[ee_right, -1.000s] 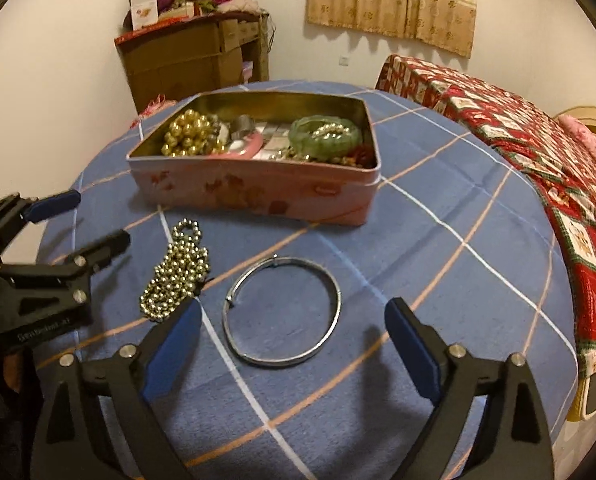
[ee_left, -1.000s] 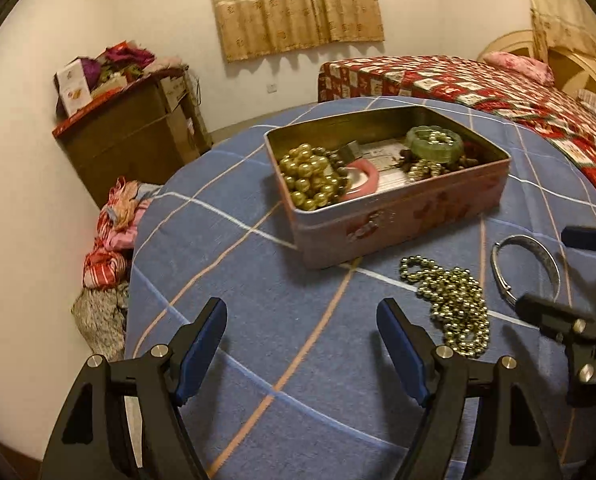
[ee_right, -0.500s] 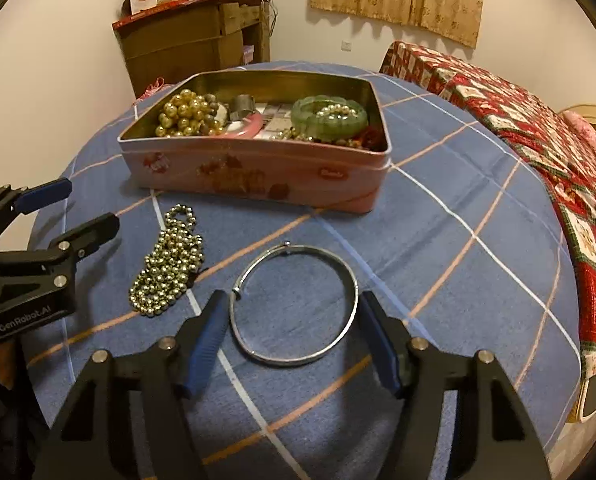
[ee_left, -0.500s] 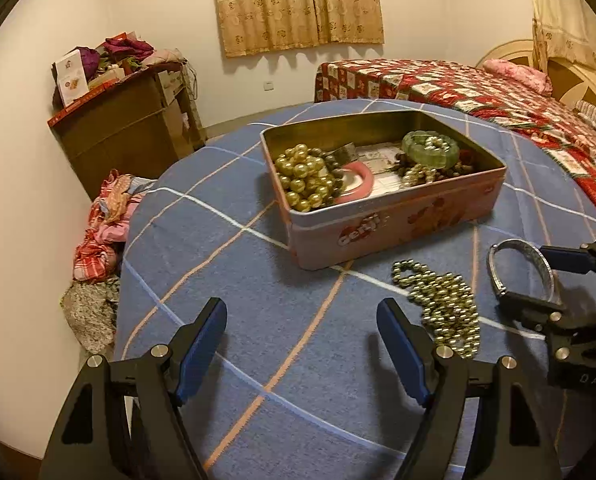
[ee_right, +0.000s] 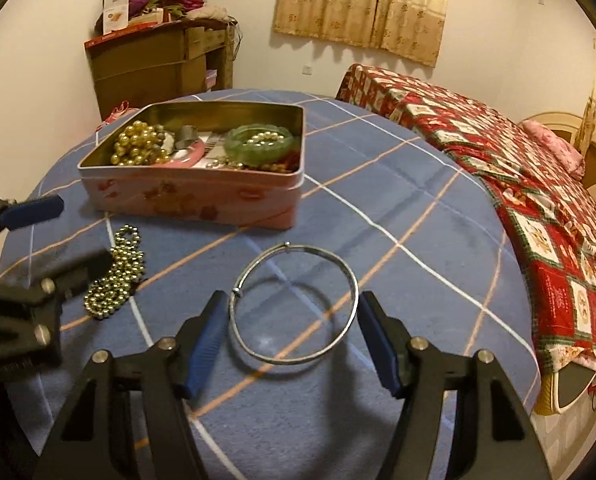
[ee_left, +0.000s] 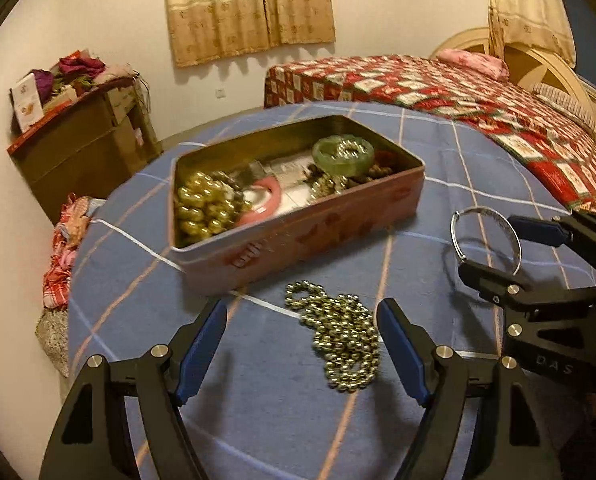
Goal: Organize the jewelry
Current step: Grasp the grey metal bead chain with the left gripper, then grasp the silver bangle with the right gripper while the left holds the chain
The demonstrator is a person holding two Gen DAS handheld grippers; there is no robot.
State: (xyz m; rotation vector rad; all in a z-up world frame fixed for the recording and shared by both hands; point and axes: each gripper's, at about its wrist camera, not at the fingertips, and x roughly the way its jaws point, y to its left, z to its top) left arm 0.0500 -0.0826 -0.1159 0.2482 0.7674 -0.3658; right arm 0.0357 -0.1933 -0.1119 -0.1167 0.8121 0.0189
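Note:
A pink tin box (ee_left: 298, 236) (ee_right: 186, 196) stands on the blue checked table, holding gold beads (ee_left: 200, 208), a pink bangle (ee_left: 258, 204) and a green bangle (ee_left: 342, 154). A gold bead necklace (ee_left: 338, 334) (ee_right: 116, 276) lies on the cloth in front of the tin. My left gripper (ee_left: 302, 344) is open, its fingers either side of the necklace's near end. A silver bangle (ee_right: 294, 302) (ee_left: 484, 240) sits lifted off the cloth between the fingers of my right gripper (ee_right: 294, 340), which has closed on its two sides.
A bed with a red patchwork quilt (ee_right: 518, 168) runs along the right. A wooden cabinet (ee_right: 158, 64) with clutter on top stands at the back left wall. Clothes (ee_left: 64, 248) lie on the floor past the table's left edge.
My right gripper moved forward and narrowed around the silver bangle, which now stands raised off the cloth. My left gripper shifted right, bringing the bead necklace between its fingers.

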